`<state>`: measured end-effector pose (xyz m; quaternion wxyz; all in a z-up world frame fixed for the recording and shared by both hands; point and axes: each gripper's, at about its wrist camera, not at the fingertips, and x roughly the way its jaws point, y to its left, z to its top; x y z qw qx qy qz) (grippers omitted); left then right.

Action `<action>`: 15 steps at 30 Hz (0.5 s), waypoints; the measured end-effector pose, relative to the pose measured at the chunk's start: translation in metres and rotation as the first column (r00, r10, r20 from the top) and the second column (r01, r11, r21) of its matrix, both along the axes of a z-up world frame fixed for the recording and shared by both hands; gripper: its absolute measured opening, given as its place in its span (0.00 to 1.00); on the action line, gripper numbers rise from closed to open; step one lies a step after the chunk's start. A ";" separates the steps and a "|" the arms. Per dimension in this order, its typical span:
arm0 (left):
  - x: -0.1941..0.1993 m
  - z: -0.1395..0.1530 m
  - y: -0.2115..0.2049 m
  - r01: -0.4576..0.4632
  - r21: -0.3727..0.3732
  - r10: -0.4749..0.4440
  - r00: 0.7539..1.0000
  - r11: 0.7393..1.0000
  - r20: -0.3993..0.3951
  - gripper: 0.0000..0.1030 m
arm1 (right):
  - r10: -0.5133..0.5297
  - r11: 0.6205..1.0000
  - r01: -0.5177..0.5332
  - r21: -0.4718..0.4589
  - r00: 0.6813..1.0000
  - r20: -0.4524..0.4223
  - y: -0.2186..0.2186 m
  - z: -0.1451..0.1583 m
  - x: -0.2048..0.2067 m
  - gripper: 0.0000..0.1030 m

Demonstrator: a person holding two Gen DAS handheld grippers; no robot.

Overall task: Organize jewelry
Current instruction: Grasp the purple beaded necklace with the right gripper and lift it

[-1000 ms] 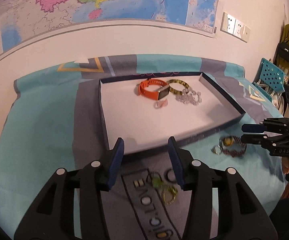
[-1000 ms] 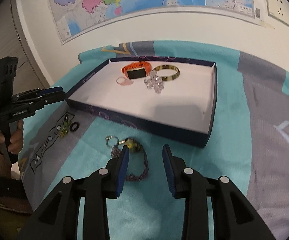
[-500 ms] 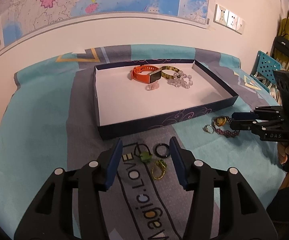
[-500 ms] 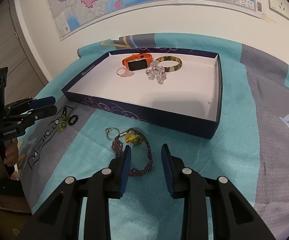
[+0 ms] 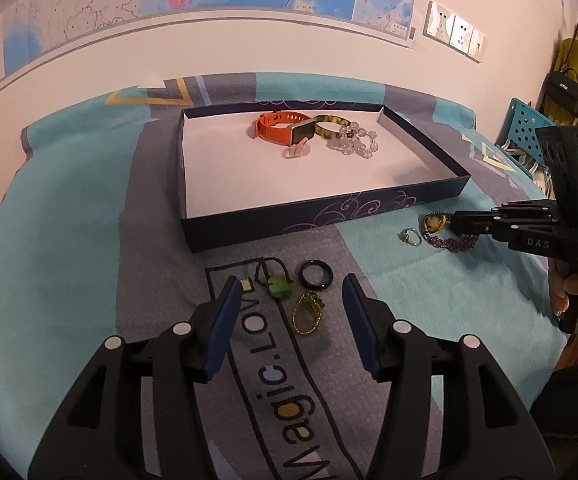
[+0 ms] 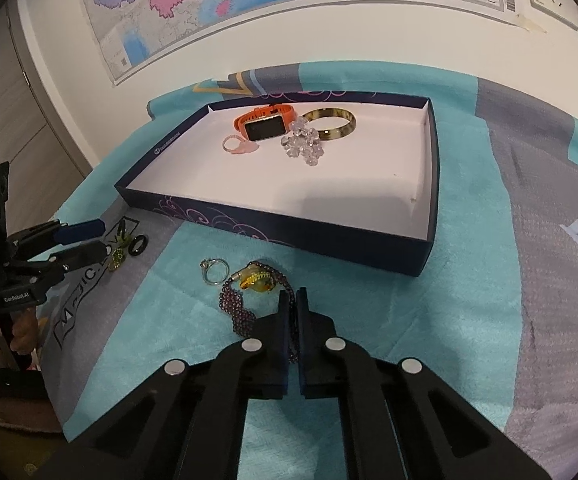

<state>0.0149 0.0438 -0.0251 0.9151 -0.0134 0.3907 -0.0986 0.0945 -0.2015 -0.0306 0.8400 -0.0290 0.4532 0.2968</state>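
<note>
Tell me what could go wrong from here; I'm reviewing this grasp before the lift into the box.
The right gripper is shut on only one strand of the purple bead bracelet, so the loop and its amber pendant will likely dangle and could slip free. On the way over, the hanging beads could snag the box wall. The silver ring lies close beside the bracelet and could get dragged along.

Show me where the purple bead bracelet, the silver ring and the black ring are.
purple bead bracelet [image 6: 236, 312]: right wrist view, on the left loop of beads.
silver ring [image 6: 215, 271]: right wrist view, on the band's near edge.
black ring [image 5: 317, 275]: left wrist view, on its near rim.
</note>
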 end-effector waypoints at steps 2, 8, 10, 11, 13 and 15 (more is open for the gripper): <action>0.001 -0.001 -0.001 0.001 -0.003 -0.001 1.000 1.000 -0.003 0.50 | 0.002 1.000 -0.002 0.004 1.000 0.003 0.000 0.002 0.000 0.02; 0.000 -0.002 0.000 0.001 -0.006 -0.001 1.000 1.000 -0.004 0.50 | 0.016 0.999 -0.017 0.030 0.999 0.032 0.003 0.014 -0.003 0.01; 0.000 -0.002 0.000 0.001 -0.005 -0.001 1.000 1.000 -0.004 0.51 | 0.025 0.999 -0.026 0.037 0.999 0.039 0.005 0.017 -0.005 0.01; 0.000 -0.002 0.000 0.002 -0.006 -0.002 1.000 1.000 -0.005 0.51 | 0.030 0.999 -0.032 0.040 0.999 0.042 0.006 0.019 -0.006 0.01; 0.001 -0.002 -0.001 0.002 -0.005 -0.002 1.000 1.000 -0.005 0.51 | 0.035 0.998 -0.037 0.046 0.998 0.048 0.006 0.021 -0.008 0.01; 0.001 -0.002 -0.001 0.005 -0.005 -0.005 1.000 1.000 -0.005 0.50 | 0.043 0.998 -0.046 0.053 0.998 0.049 0.007 0.023 -0.009 0.01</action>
